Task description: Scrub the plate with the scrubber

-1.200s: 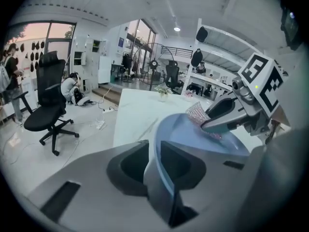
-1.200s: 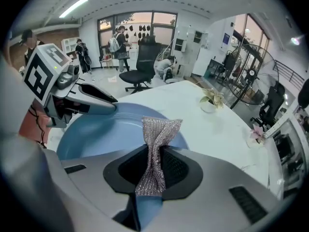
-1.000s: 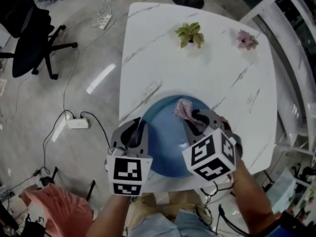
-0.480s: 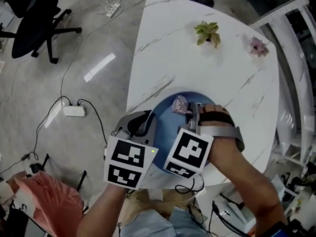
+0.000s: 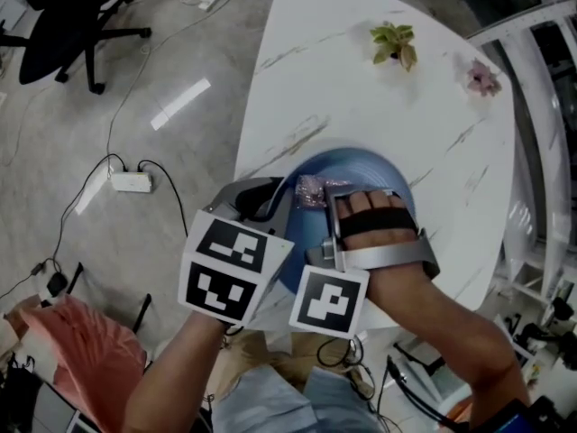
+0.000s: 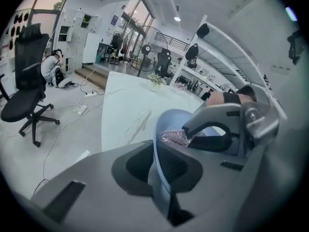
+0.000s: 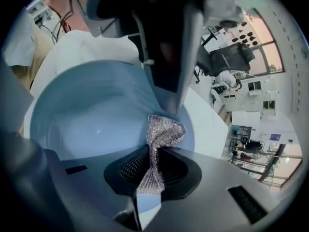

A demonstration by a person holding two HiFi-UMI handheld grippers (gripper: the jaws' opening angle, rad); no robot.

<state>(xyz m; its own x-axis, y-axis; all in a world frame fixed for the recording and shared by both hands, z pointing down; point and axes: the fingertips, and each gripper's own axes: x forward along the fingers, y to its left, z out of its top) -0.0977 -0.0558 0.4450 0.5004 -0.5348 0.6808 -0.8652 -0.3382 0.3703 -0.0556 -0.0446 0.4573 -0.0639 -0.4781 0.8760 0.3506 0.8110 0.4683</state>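
Round blue plate (image 5: 365, 163), silvery mesh scrubber (image 5: 311, 190)

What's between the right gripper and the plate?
The mesh scrubber, clamped in the jaws of the right gripper, bunched against the plate; the right gripper view shows it.

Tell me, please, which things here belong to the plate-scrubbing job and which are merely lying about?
Job: blue plate, clamped at its rim by the left gripper; scrubber, held in the right gripper.
Lying about: green plant, pink flower, office chair, power strip.
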